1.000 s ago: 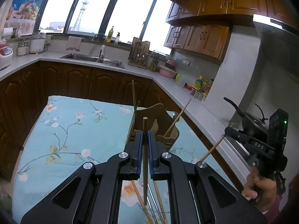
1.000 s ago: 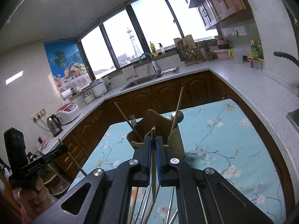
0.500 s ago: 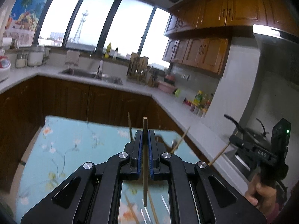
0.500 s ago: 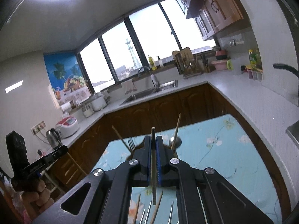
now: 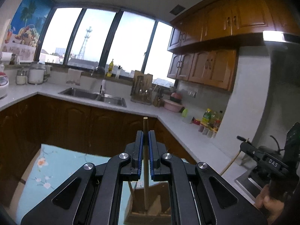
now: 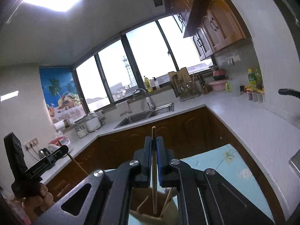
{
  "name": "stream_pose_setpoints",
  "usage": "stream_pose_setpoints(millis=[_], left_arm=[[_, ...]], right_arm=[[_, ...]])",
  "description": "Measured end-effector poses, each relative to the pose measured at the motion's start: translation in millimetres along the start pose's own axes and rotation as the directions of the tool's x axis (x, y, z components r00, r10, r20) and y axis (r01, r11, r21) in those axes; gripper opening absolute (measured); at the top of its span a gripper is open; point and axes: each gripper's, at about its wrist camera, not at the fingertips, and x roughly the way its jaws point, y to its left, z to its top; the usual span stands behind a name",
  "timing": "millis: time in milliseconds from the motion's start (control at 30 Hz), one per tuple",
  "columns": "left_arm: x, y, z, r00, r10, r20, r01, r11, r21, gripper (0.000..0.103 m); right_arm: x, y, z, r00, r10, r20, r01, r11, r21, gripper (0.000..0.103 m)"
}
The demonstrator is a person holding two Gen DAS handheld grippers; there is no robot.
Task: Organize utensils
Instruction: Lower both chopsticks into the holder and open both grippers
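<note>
A chopstick [image 5: 145, 161] is standing upright in my left hand-held gripper [image 5: 145, 146], over the wooden holder [image 5: 148, 206]; my right hand-held gripper [image 6: 154, 150] is clamping another chopstick [image 6: 154, 168] above the holder too.

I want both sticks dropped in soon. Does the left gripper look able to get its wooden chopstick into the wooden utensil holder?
Probably yes: the left gripper holds the wooden chopstick upright, its lower end already over the wooden utensil holder; nothing visible blocks it.
</note>
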Motion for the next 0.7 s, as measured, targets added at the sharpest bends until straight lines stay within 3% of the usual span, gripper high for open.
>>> stream_pose_setpoints(millis=[267, 400, 533, 700], left_arm=[[32, 20, -45, 0.998, 0.043, -0.050, -0.046, 0.997, -0.062, 0.005], [45, 23, -62, 0.995, 0.051, -0.089, -0.055, 0.997, -0.049, 0.005], [58, 23, -77, 0.987, 0.037, -0.157, -0.041, 0.999, -0.024, 0.005], [55, 22, -80, 0.988, 0.038, -0.152, -0.042, 0.999, -0.019, 0.005]], right_arm=[[33, -7, -46, 0.997, -0.051, -0.058, 0.051, 0.999, -0.012, 0.005], [47, -14, -69, 0.993, -0.053, -0.109, 0.055, 0.998, 0.011, 0.005], [53, -16, -79, 0.989, -0.050, -0.138, 0.053, 0.999, 0.014, 0.005], [54, -16, -78, 0.988, -0.052, -0.145, 0.054, 0.999, 0.009, 0.005]])
